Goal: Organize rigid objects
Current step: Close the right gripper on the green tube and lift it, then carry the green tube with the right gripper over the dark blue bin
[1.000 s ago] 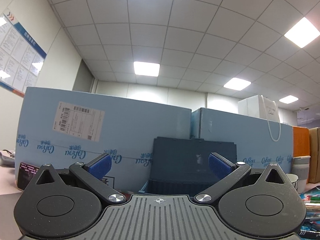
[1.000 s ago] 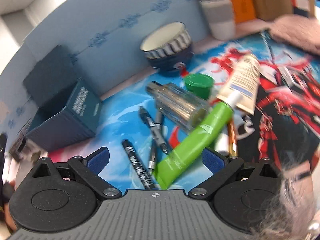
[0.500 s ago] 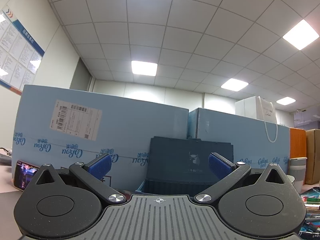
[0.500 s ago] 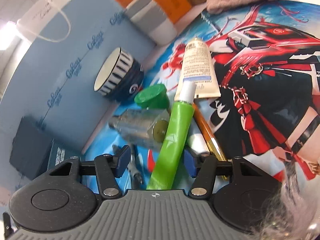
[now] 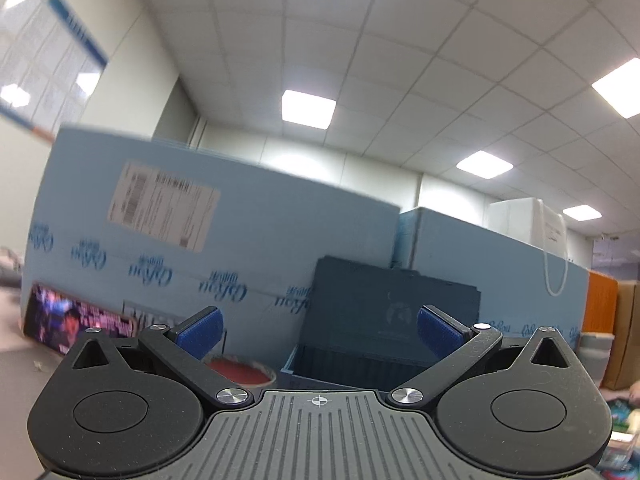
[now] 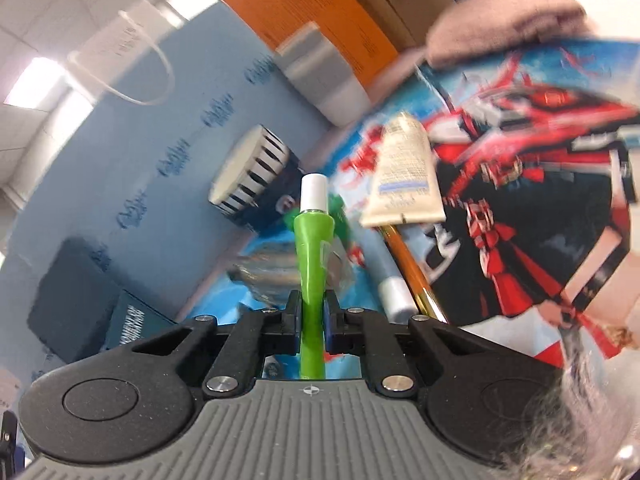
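Note:
My right gripper (image 6: 312, 316) is shut on a green tube (image 6: 313, 248) with a white cap, which sticks out straight ahead between the blue pads. Below it on the printed mat (image 6: 520, 208) lie a clear glass bottle (image 6: 280, 276), a cream tube (image 6: 404, 172), an orange pen (image 6: 404, 256) and a grey-tipped pen (image 6: 388, 276). A dark blue box (image 6: 132, 320) stands open at the left. In the left wrist view my left gripper (image 5: 318, 326) is open and holds nothing, facing the same dark box (image 5: 384, 344).
A striped bowl (image 6: 256, 180) and a grey-and-white cup (image 6: 324, 76) stand against the light blue cartons (image 5: 200, 248). A pinkish cloth (image 6: 504, 16) lies at the mat's far edge. A red-lidded round tin (image 5: 240, 370) and a phone (image 5: 72, 320) sit left of the dark box.
My right gripper went from wide open to shut on the green tube and rolled so the tube now points straight ahead. The left view shifted and tilted, bringing the red-lidded tin into sight.

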